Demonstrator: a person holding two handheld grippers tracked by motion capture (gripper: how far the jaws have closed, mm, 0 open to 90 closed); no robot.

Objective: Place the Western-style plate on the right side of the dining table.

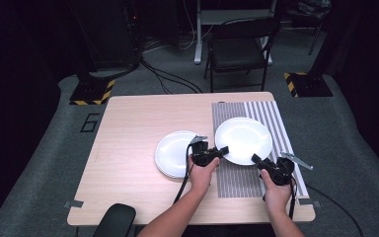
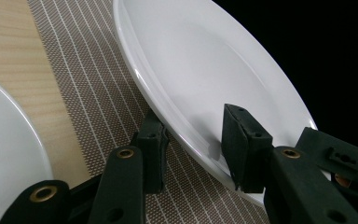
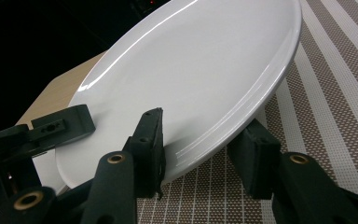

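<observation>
Over the striped mat at the right of the worktop, a white plate is held by its near rim. The left hand-held gripper straddles that rim on the left, one jaw under, one on top; the right hand-held gripper does the same at the right. Both appear clamped on the plate, which tilts in the gripper views. A stack of plates lies just left. The step looks like a two-handed carry: keep both grips level and move together, so the smooth rim does not slip.
</observation>
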